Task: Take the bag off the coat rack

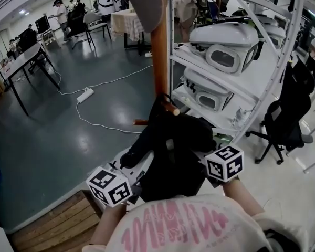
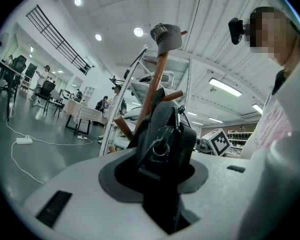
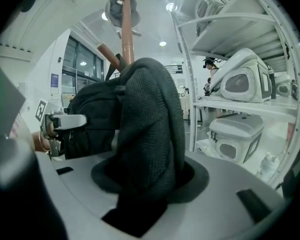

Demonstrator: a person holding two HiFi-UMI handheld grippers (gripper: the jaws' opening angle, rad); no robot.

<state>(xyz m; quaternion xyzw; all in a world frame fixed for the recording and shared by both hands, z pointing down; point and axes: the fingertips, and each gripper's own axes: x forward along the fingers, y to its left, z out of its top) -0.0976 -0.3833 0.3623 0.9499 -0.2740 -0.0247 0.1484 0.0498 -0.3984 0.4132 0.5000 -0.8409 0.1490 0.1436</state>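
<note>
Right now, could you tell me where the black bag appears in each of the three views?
Head view: bag at lower centre.
Left gripper view: bag at centre, close up.
Right gripper view: bag at centre and left of centre.
Shared landmark: the coat rack's brown pole, rising behind the bag in every view.

Glossy grey floor point(image 1: 68, 140), white shelving point(image 1: 210, 76), black chair point(image 1: 283, 114)

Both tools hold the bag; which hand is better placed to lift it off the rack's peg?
Probably left: the left tool grips the strap below the peg; the right tool holds the bag by its padding.
</note>
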